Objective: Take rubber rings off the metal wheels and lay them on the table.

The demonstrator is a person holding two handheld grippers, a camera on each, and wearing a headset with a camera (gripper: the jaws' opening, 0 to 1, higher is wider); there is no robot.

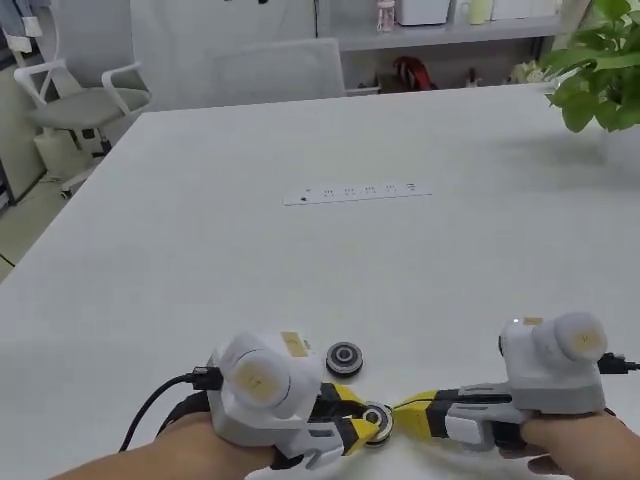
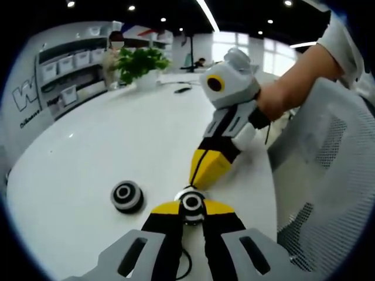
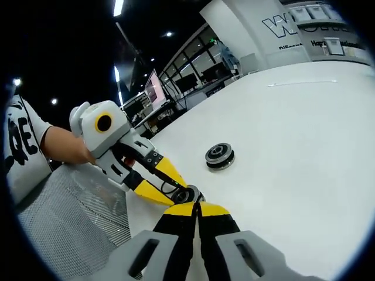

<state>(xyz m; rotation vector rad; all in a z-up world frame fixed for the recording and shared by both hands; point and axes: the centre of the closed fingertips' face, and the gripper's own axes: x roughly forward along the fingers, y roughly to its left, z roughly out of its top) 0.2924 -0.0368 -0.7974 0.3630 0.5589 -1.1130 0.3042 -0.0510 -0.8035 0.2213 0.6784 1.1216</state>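
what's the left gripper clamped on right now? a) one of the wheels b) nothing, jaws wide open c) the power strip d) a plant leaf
a: the left gripper has its jaws closed on a wheel, held just above the table, while the second wheel lies free on the table beside it.

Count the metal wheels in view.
2. One wheel clamped in the left hand-held gripper, the right hand-held gripper with its tips at it; the other wheel lies loose on the table.
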